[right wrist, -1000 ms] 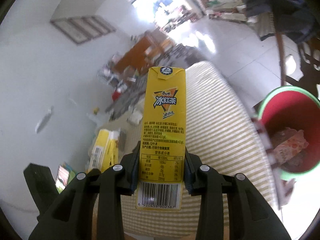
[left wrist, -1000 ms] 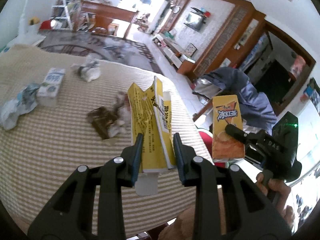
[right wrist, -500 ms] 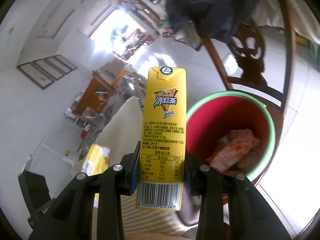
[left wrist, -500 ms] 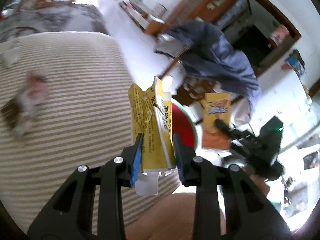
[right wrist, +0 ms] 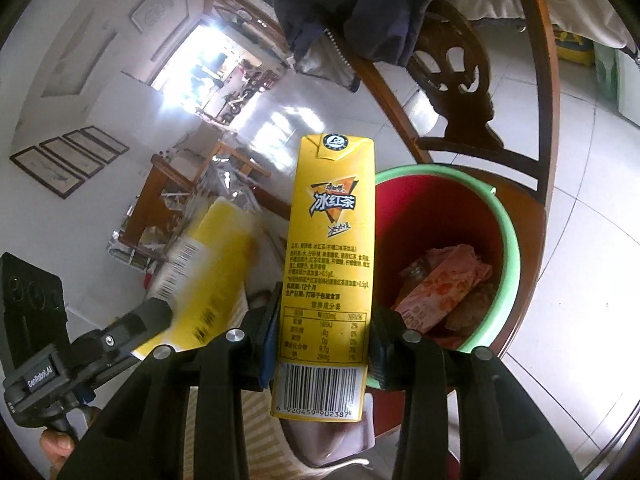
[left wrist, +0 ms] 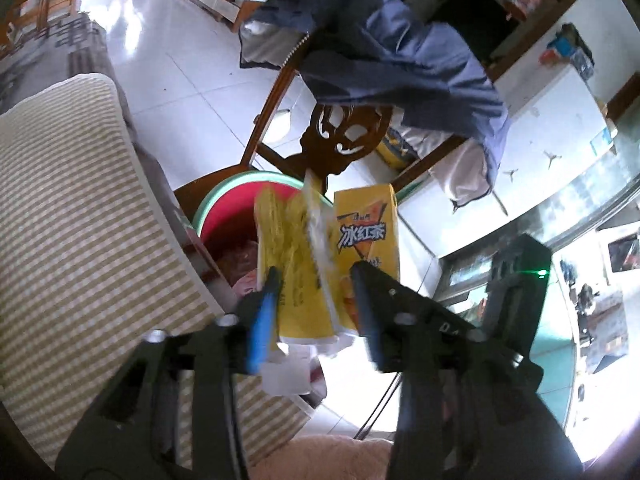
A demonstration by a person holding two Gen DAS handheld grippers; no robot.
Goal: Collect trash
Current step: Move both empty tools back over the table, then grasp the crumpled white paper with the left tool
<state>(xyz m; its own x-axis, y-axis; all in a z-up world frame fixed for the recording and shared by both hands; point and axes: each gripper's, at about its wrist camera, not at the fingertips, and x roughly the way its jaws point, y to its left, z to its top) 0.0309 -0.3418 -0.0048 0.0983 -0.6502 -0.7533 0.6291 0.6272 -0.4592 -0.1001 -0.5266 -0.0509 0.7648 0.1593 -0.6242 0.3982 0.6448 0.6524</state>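
Your left claw [left wrist: 314,300] has swung off the striped counter [left wrist: 80,216] since a second ago: the scattered wrappers it faced then are out of view, and it now hangs past the counter edge over the red bucket [left wrist: 236,200] with the green rim. The torn yellow box [left wrist: 298,264] sits between its fingers, but it looks blurred and the fingers stand wider than half a second ago, so you cannot tell whether it is still gripped or slipping free.

Your right claw [right wrist: 324,344] stays clamped on the upright iced tea carton [right wrist: 326,264], barcode end lowest. A second ago the bucket [right wrist: 508,248] lay off to the right; now it sits just behind and right of the carton on a wooden chair [right wrist: 464,80], with a pink wrapper [right wrist: 444,284] inside.
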